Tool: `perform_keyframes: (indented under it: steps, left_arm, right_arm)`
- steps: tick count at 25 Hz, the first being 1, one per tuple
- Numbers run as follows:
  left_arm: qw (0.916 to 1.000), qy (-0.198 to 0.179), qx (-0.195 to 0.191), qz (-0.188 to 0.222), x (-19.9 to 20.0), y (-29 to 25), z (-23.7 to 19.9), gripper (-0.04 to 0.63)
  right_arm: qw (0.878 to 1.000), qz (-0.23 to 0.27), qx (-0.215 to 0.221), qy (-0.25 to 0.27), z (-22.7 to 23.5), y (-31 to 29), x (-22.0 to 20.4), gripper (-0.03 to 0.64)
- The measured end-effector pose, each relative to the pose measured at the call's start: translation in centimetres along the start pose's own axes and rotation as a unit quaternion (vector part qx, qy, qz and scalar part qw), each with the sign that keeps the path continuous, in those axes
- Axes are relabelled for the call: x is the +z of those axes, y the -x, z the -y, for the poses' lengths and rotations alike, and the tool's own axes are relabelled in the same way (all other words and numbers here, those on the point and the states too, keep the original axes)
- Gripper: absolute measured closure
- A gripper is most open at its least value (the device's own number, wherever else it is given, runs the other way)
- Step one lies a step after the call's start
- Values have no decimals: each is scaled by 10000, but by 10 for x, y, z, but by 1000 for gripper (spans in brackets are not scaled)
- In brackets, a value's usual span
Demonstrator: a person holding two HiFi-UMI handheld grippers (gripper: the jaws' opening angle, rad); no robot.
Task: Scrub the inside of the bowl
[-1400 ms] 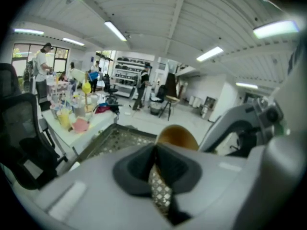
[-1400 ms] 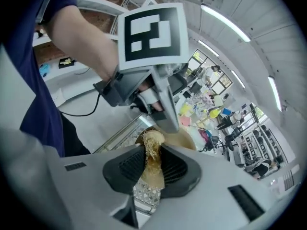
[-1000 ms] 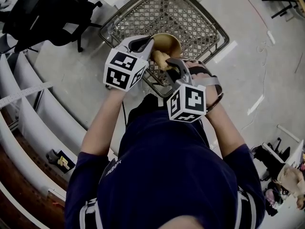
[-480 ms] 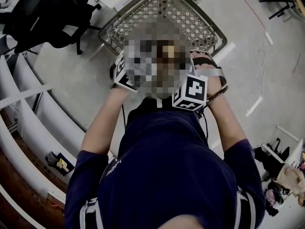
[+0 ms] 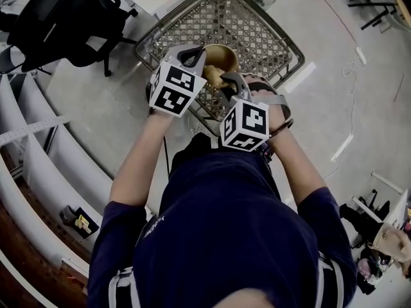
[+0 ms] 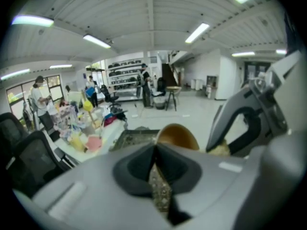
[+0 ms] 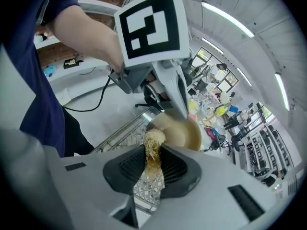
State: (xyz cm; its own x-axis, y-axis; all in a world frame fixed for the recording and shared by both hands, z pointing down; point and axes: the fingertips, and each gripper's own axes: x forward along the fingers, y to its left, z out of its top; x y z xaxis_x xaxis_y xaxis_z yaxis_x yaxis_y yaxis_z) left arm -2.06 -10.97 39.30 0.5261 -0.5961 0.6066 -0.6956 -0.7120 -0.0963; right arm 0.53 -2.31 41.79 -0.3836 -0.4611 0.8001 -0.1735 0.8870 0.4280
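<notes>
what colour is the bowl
Golden brown. The bowl shows best in the left gripper view.

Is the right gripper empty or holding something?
Holding. The right gripper is shut on a pale fibrous scrubber beside the brown bowl.

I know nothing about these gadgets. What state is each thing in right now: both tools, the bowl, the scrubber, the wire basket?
left tool: shut on the bowl's rim.
right tool: shut on the scrubber.
bowl: held in the air over the basket, tilted, nothing visible inside.
scrubber: pinched between the jaws, tip at the bowl's edge.
wire basket: open-topped, below the bowl.
</notes>
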Motion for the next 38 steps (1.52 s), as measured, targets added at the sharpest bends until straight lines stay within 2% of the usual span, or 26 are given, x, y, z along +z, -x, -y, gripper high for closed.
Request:
perform_keyframes:
  steps: [3, 7, 11, 15, 18, 23, 25, 29, 32, 34, 36, 38]
  left_arm:
    - [9998, -147, -37, -122, -4, 2, 7, 584]
    - [9990, -380, -33, -247, -9, 1, 16, 584]
    - [9989, -439, -2, -179, -3, 1, 18, 584]
    - [9995, -322, 30, -48, 5, -1, 18, 584]
    - [9999, -9, -63, 135, 10, -1, 16, 583]
    - [9945, 850, -329, 514, 11, -1, 11, 583]
    - [9900, 1205, -501, 539, 6, -3, 10, 583]
    - [9726, 1954, -1186, 426, -13, -11, 26, 583]
    - [9693, 2066, -1319, 197, -29, -15, 35, 584]
    - [9684, 2148, -1265, 123, -34, -16, 33, 584]
    - [9703, 2134, -1141, 46, -38, -16, 28, 584]
    - [9703, 2181, -1044, 17, -40, -16, 21, 584]
  right_arm:
    - [9990, -269, -250, 260, 17, 2, -15, 546]
    - [9960, -362, -689, 446, 37, 8, -22, 546]
    - [9971, -405, -425, 479, 15, 1, -24, 546]
    - [9997, -96, -100, 222, -7, 1, -10, 546]
    - [9995, 276, -105, -136, -6, 7, 6, 546]
    - [9967, 580, -129, -548, 9, 17, 8, 546]
    - [9966, 587, -115, -567, 12, 19, 3, 546]
    - [9983, 259, -389, -334, 26, 14, -18, 546]
    - [9982, 88, -547, -233, 37, 13, -27, 546]
    - [9982, 165, -423, -398, 37, 14, -29, 546]
    - [9953, 462, -137, -845, 34, 17, -27, 546]
    - [9855, 887, 142, -1442, 37, 25, -24, 546]
